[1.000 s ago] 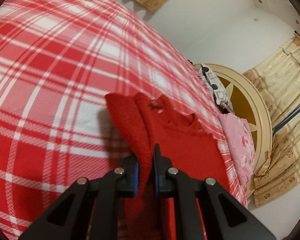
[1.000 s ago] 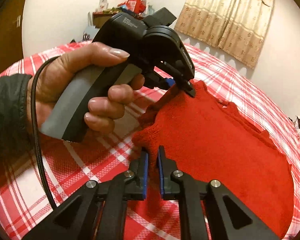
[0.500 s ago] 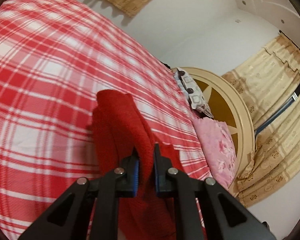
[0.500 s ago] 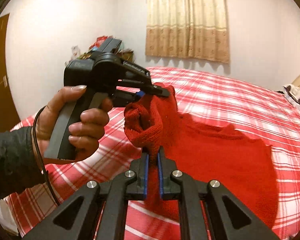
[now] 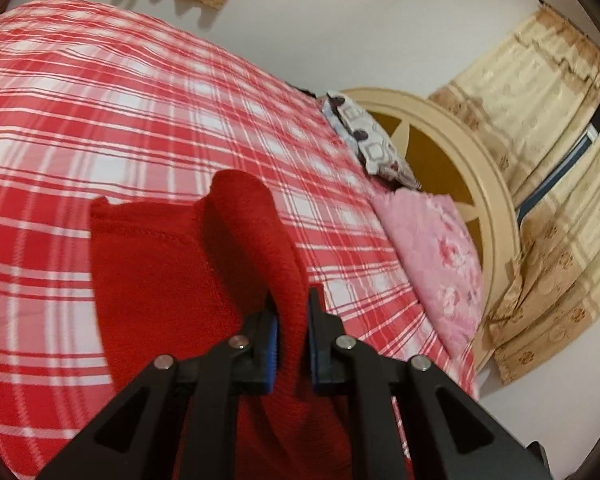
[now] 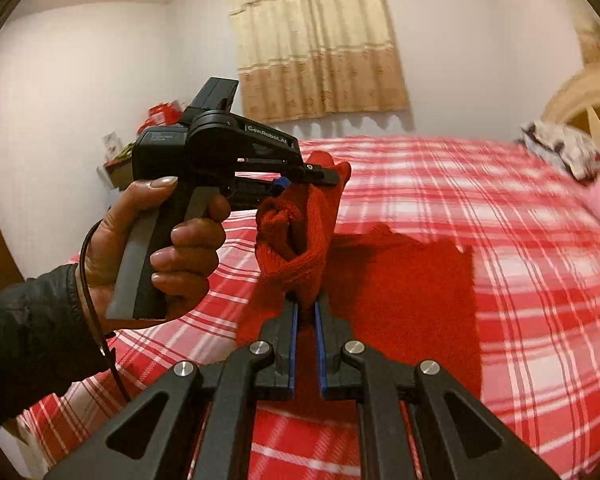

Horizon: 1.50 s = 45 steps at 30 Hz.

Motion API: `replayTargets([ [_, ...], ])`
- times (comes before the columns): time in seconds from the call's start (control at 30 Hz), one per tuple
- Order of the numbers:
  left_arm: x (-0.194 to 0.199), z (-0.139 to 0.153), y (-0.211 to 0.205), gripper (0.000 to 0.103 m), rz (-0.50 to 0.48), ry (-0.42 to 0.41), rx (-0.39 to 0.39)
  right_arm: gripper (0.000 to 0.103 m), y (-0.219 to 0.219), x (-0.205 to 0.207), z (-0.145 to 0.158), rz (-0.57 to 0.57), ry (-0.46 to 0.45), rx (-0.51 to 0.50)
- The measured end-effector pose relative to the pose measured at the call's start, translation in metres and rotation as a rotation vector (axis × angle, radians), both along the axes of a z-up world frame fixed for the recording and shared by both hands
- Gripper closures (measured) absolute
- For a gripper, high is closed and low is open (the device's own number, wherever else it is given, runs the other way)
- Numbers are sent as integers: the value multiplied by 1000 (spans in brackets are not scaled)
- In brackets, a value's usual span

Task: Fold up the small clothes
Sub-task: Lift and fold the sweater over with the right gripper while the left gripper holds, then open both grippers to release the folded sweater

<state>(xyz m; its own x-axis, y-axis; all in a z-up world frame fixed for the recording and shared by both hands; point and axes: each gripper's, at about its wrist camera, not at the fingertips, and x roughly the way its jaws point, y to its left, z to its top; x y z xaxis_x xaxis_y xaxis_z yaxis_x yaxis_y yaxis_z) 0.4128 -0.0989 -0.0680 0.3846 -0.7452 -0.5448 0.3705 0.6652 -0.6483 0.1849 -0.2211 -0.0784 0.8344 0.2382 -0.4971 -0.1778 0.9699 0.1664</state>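
A small red knitted sweater (image 6: 404, 280) lies partly on the red-and-white plaid bed (image 6: 520, 216). Its near edge is lifted off the cover. My right gripper (image 6: 305, 308) is shut on a bunched fold of that edge. In the right wrist view my left gripper (image 6: 320, 174), held in a hand (image 6: 172, 240), is shut on the sweater's raised corner, higher and farther back. The left wrist view shows my left gripper (image 5: 290, 320) pinching a thick red fold (image 5: 256, 248) between blue pads, with the flat part of the sweater (image 5: 148, 272) spread below on the bed (image 5: 100, 120).
A pink floral pillow (image 5: 436, 256) and a patterned pillow (image 5: 368, 144) lie at the head of the bed against a cream round headboard (image 5: 480, 184). Beige curtains (image 6: 316, 40) hang on the walls. A cluttered shelf (image 6: 140, 136) stands by the far wall.
Both grippers have risen and carried the sweater's near edge up and across over its body. The folded part now hangs bunched between them, and both wrists have rolled.
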Motion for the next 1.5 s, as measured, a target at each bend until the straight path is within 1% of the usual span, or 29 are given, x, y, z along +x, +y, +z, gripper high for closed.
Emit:
replayTargets([
  [0.1,-1,-4,-22,91,-30,-3,39,97,-18,-4,-8,-30,28,13],
  [0.2,-5,-7,-45,91,-66,-24,91,102,-38,-15,-16,-73,59,31],
  [0.4,-12,-17,-86,91,-114,-37,174,102,-72,-12,-42,-145,141,103],
  [0.53,-17,-19,-109,91,-145,-45,211,102,-83,-19,-48,-168,153,126],
  [0.6,-20,-19,-121,91,-157,-63,248,102,-87,-21,-51,-174,155,129],
  [0.63,-22,-20,-126,91,-163,-76,270,102,-89,-21,-52,-177,157,132],
  [0.67,-24,-22,-133,91,-167,-93,311,102,-90,-22,-54,-178,163,136],
  [0.73,-30,-23,-143,87,-186,-118,375,101,-92,-25,-57,-179,173,139],
  [0.8,-41,-14,-145,87,-208,-169,378,101,-96,-26,-59,-183,172,143],
  [0.83,-52,-4,-142,87,-201,-225,380,101,-99,-28,-60,-193,169,146],
  [0.9,-68,12,-135,80,-197,-306,379,101,-106,-30,-61,-211,161,158],
  [0.97,-81,23,-123,54,-181,-369,393,101,-112,-30,-62,-225,158,178],
  [1.0,-86,26,-116,48,-154,-402,417,101,-115,-31,-62,-232,149,186],
  [1.03,-90,28,-108,40,-129,-427,435,101,-118,-33,-62,-240,138,192],
  [1.07,-92,28,-103,37,-118,-436,437,101,-119,-34,-61,-247,128,199],
  [1.1,-96,26,-85,37,-94,-442,440,96,-121,-36,-59,-255,110,214],
  [1.13,-97,23,-73,33,-69,-436,446,72,-124,-39,-55,-267,75,235],
  [1.17,-98,18,-58,28,-40,-420,443,52,-124,-41,-52,-268,55,250],
  [1.2,-98,12,-44,27,-15,-406,436,25,-125,-42,-48,-259,34,272],
  [1.23,-98,6,-31,25,11,-395,440,23,-124,-44,-43,-247,1,305],
  [1.27,-99,0,-21,25,38,-384,451,23,-122,-43,-39,-233,-12,312],
  [1.3,-100,-7,-12,25,56,-365,451,23,-115,-38,-34,-217,-12,291],
  [1.37,-98,-20,-2,25,70,-318,438,24,-102,-27,-29,-207,8,232],
  [1.4,-98,-26,1,25,76,-302,439,24,-96,-19,-28,-193,24,223],
  [1.47,-99,-34,2,25,76,-295,434,42,-87,1,-32,-151,79,237],
  [1.5,-102,-36,0,25,71,-304,428,72,-83,11,-36,-148,118,224],
])
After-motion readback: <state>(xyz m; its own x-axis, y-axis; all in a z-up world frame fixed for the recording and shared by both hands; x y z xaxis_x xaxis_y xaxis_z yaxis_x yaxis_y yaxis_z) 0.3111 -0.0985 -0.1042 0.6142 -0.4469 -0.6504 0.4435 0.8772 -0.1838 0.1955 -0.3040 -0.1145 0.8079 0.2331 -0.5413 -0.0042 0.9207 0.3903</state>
